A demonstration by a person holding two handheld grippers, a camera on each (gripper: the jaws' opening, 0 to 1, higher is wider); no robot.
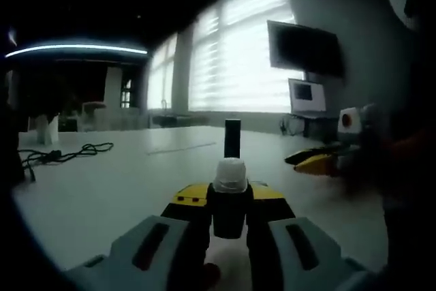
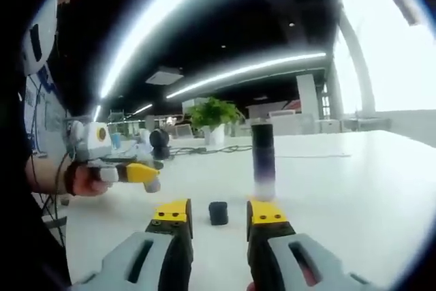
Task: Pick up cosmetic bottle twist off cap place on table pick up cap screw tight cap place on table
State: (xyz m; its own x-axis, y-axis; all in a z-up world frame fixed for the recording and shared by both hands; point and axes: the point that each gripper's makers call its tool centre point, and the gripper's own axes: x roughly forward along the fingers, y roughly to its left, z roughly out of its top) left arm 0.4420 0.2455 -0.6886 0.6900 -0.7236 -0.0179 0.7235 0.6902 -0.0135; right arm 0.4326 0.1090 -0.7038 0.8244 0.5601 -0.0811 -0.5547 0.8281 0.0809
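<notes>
Fingers (image 1: 230,212) clamp bottle (image 1: 229,199) — right gripper (image 2: 219,217) gapes.

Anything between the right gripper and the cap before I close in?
Nothing. In the right gripper view, the cap lies on the bare table, in the gap between the jaws of the open right gripper.

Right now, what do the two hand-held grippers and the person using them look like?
Each hand-held gripper has grey bodies with dark slots, black jaws and yellow tips: the left hand-held gripper, the right hand-held gripper. Seen from the side in the right gripper view, the left one carries a grey box with a yellow-ringed dial. The hand holding it wears a dark wristband.
</notes>
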